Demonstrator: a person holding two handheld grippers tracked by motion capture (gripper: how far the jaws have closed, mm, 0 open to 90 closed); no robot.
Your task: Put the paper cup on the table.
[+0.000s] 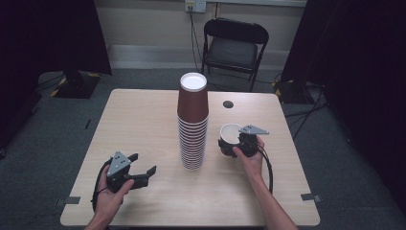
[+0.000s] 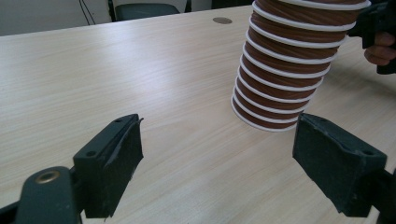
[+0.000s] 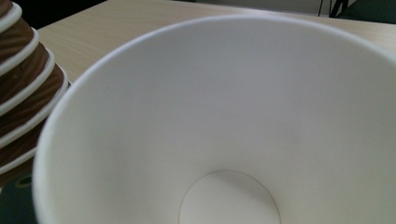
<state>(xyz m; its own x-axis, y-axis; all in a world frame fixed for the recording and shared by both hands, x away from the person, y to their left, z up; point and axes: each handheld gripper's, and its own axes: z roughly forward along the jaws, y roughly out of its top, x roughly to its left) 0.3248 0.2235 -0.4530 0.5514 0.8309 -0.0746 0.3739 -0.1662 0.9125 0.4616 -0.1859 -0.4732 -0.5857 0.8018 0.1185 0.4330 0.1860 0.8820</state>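
A tall stack of brown paper cups (image 1: 193, 120) with white rims stands upside down in the middle of the pale wooden table (image 1: 139, 120). My right gripper (image 1: 235, 146) is just right of the stack, shut on a single brown cup (image 1: 230, 134) whose mouth faces up and toward the stack. That cup's white inside (image 3: 224, 121) is close before the right gripper view, with the stack (image 3: 18, 93) at its left edge. My left gripper (image 1: 143, 163) rests open near the front left of the table, nothing between its jaws. The left gripper (image 2: 217, 140) points at the stack's base (image 2: 280, 88).
A small dark round disc (image 1: 228, 104) sits in the tabletop behind the held cup. A black folding chair (image 1: 234, 45) stands beyond the far edge. Dark curtains hang on both sides. Bare tabletop lies left of the stack.
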